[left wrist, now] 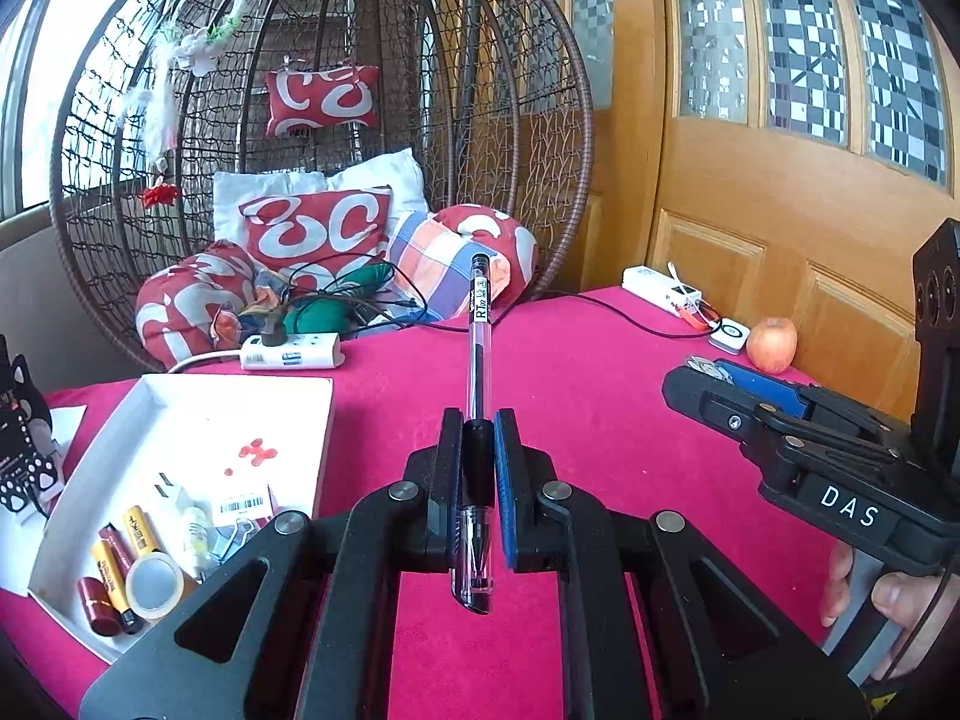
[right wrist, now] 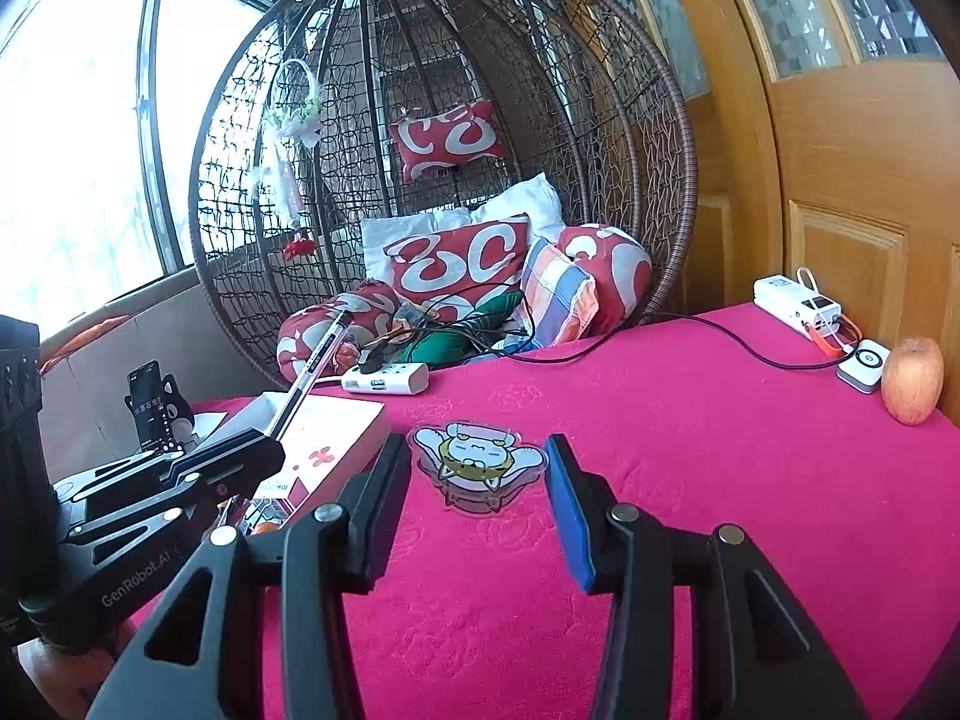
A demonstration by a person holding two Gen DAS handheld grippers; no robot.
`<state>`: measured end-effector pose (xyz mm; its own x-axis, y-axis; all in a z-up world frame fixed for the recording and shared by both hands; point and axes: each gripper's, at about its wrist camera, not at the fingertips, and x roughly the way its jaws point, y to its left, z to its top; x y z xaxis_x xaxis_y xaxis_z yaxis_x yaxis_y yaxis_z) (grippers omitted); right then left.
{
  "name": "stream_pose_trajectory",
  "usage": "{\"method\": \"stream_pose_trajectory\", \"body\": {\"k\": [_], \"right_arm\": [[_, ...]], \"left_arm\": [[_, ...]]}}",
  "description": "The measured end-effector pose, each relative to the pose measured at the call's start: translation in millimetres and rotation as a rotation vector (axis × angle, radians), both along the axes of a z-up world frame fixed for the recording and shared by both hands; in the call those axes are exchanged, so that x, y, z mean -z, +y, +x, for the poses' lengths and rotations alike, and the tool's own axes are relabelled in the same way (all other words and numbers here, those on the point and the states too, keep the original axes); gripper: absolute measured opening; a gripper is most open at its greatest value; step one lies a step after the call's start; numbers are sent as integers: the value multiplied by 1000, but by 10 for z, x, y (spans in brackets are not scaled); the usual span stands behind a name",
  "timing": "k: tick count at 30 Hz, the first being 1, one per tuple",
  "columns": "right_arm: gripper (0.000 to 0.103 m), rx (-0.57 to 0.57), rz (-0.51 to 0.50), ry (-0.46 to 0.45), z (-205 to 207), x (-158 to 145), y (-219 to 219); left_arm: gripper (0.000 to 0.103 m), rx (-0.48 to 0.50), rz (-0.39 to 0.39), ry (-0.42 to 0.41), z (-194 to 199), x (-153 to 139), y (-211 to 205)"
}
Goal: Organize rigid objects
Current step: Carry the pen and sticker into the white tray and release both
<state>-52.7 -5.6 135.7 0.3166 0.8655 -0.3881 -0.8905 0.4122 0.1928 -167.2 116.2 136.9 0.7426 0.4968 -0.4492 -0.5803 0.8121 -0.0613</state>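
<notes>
My left gripper (left wrist: 478,426) is shut on a clear black-ink pen (left wrist: 478,330) that points forward, held above the pink tablecloth. The pen (right wrist: 312,360) also shows in the right wrist view, sticking out of the left gripper (right wrist: 264,444) over the white tray (right wrist: 336,438). The white tray (left wrist: 288,414) lies to the left and holds lipsticks, a tape roll (left wrist: 153,585), clips and small items. My right gripper (right wrist: 477,450) is open and empty, its fingers either side of a flat cartoon cat sticker (right wrist: 474,462) on the cloth. The right gripper (left wrist: 708,384) shows at right in the left wrist view.
A white power strip (left wrist: 291,351) with cables lies at the table's far edge before a wicker hanging chair. A power bank (right wrist: 795,303), a small white charger (right wrist: 864,366) and an apple (right wrist: 912,381) sit at the far right by the wooden door. A phone stand (right wrist: 150,408) is at left.
</notes>
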Motion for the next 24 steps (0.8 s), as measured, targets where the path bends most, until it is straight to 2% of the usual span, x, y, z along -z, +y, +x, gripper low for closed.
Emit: {"method": "stream_pose_trajectory", "body": {"k": [24], "right_arm": [[45,-82,-56,-77,-450,-37,268]], "left_arm": [[9,-88,-56,-63,-576,8,320]]}}
